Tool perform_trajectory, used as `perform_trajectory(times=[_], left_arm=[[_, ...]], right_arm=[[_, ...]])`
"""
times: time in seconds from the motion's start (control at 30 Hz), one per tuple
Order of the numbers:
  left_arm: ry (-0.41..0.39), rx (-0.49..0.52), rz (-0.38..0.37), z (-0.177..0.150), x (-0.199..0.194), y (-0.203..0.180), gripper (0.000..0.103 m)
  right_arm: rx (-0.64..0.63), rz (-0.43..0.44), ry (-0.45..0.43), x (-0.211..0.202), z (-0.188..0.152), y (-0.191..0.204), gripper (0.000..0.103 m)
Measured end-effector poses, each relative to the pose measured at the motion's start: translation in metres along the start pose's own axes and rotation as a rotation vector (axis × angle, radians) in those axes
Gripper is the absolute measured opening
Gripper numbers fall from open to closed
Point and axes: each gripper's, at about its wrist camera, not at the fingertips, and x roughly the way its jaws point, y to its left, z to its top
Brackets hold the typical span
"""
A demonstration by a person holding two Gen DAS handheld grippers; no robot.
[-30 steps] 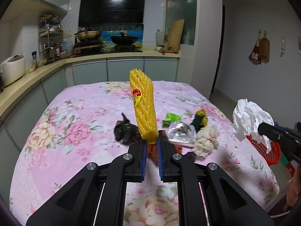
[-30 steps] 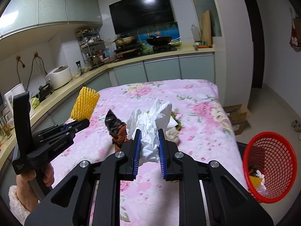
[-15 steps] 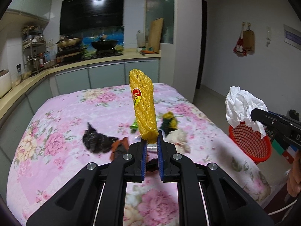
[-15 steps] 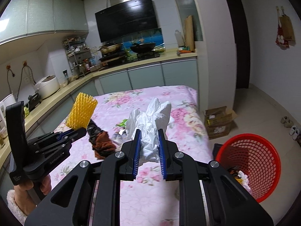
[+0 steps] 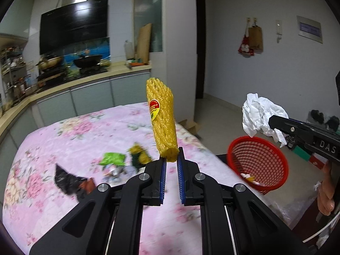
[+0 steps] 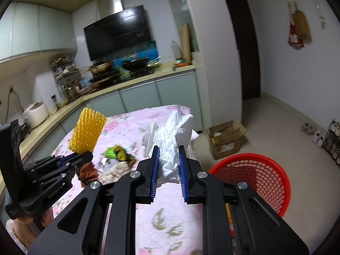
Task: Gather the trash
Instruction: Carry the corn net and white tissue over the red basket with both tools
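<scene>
My left gripper (image 5: 171, 161) is shut on the lower end of a yellow foam fruit net (image 5: 162, 118) with a red sticker, held upright above the table; it also shows in the right wrist view (image 6: 86, 133). My right gripper (image 6: 169, 149) is shut on a crumpled white tissue (image 6: 170, 136), which shows in the left wrist view (image 5: 261, 114) just above the red mesh basket (image 5: 258, 165). The basket (image 6: 259, 178) stands on the floor at the table's right edge and holds a few scraps.
The table has a pink floral cloth (image 5: 74, 140). On it lie a green wrapper (image 5: 112, 159), a yellow-green scrap (image 5: 139, 156), a black bag (image 5: 68, 182) and a silver wrapper (image 5: 114, 171). A cardboard box (image 6: 226, 139) sits on the floor. Kitchen counters run behind.
Both grippers have swung right with their loads. The red basket has come closer and larger in both views, and the tissue now hangs over its near rim.
</scene>
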Motion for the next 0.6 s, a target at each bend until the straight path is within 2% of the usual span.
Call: perform_trajectory(times=[0.33,0.6], left_arm=[[0.027,0.044,-0.087,0.009,0.024,-0.043,0.009],[0.051,0.074,-0.125,0.009,0.038,-0.066,0.009]], right_arm=[[0.085,-0.102,-0.004,-0.001,0.006,-0.043,0.018],[0.13,-0.154,0.043,0.002,0.0,-0.061,0.018]])
